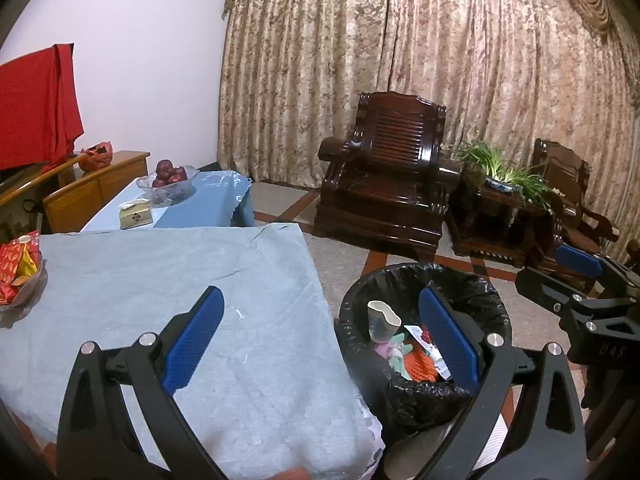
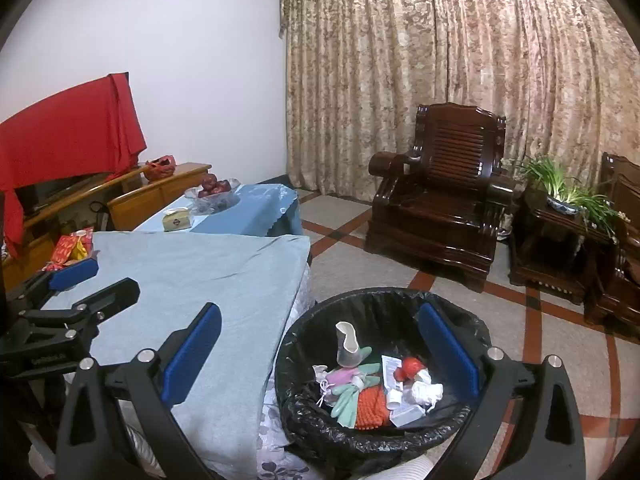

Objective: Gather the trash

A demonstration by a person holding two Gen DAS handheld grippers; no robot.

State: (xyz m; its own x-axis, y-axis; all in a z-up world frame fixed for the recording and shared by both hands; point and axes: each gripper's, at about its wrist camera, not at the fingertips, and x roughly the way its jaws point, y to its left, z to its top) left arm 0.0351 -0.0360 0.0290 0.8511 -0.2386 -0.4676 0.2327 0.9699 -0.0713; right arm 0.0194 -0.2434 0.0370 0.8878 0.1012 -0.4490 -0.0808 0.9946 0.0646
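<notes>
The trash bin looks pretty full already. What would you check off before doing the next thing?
1. Left gripper empty, jaws wide apart: ok.
2. Right gripper empty, jaws wide apart: ok.
3. Trash bin upright beside the table, black liner over the rim: ok.
4. Paper cup, orange mesh and wrappers lie inside the bin: ok.
5. Grey tablecloth free of trash: cannot tell; a small white speck shows.
6. Snack tray at the table's far edge, whether it holds trash: cannot tell.

Glossy black plastic liner (image 2: 320, 412) crinkles around the bin; matt grey-blue cloth (image 1: 168, 280) covers the table; the dark wooden armchair (image 2: 440, 208) gleams, polished; patterned curtains (image 1: 440, 60) hang soft.
</notes>
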